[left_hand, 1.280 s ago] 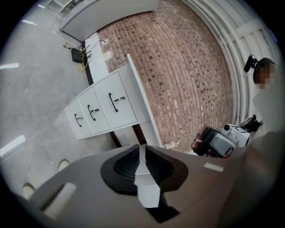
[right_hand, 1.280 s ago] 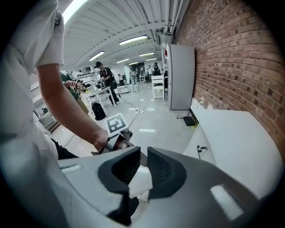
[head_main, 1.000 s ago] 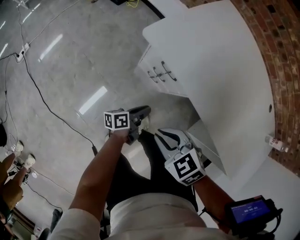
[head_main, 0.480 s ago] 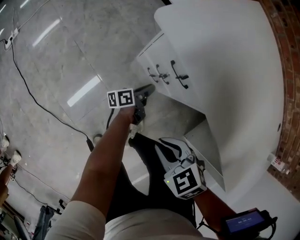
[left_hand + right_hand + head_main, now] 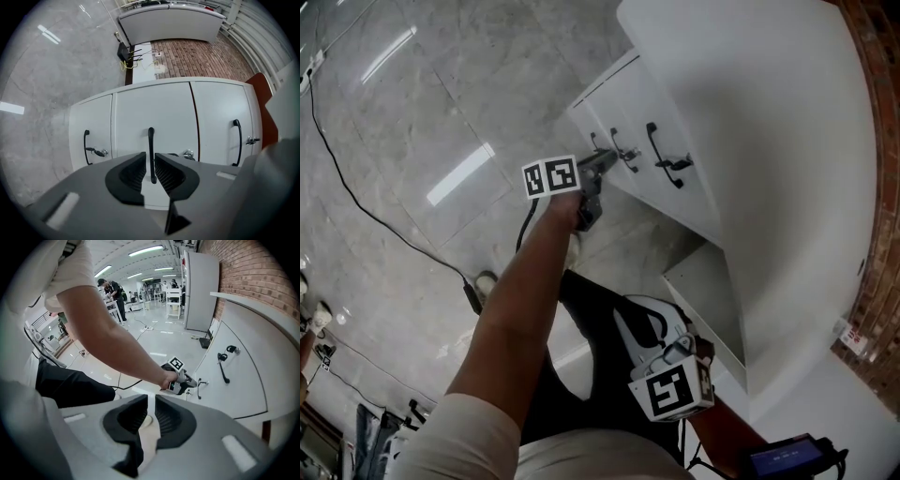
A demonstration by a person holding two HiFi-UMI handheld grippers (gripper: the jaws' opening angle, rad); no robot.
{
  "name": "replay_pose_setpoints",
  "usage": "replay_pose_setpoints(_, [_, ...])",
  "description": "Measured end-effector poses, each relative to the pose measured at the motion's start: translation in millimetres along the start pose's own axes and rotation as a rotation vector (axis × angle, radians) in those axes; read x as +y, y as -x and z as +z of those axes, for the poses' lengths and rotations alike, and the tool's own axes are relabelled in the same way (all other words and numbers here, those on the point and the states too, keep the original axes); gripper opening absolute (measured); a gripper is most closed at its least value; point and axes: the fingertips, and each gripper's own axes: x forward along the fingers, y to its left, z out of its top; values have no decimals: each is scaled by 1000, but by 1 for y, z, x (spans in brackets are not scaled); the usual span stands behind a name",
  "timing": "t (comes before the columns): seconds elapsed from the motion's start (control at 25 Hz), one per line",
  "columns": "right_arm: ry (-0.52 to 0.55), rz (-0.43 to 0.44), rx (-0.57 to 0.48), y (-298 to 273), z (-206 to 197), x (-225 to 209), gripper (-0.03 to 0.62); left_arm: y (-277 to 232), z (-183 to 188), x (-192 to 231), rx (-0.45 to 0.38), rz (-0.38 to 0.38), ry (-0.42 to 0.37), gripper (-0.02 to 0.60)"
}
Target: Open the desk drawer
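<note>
Black handle (image 5: 151, 140), long axis upright, between left gripper (image 5: 150, 159) jaws

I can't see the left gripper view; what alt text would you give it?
The left gripper holds its tongs slightly apart, with the black handle of the middle drawer front lined up in the gap; whether they touch it is unclear. On either side sit similar handles, with grey floor and a brick wall beyond.
</note>
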Motion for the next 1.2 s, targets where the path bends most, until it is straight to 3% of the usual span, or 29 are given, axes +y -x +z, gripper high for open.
replay_pose_setpoints(0.28, [-23,-2,9,-4,-10,-6,35,-10,2,2,-14,-46,46,61])
replay_pose_setpoints(0.36, [-22,5,12,-6,-10,-5,35,-10,2,-2,-21,-62,58,26])
replay_pose_setpoints(0.72, [-42,23,25,-11,-12,-5,35,-10,2,-3,-4,-119,79,37])
replay_pose_setpoints(0.8, [-51,21,19,-13,-11,-6,35,-13,2,-10,-2,-147,84,103])
replay_pose_setpoints(1.04, [-56,22,19,-12,-7,-7,35,-24,5,-12,0,-130,85,75])
replay_pose_setpoints(1.12, [-64,20,19,-13,-8,-9,35,-25,4,-9,0,-114,79,12])
replay_pose_setpoints(1.2, [-67,19,20,-14,-9,-10,35,-25,4,-7,1,-109,69,18])
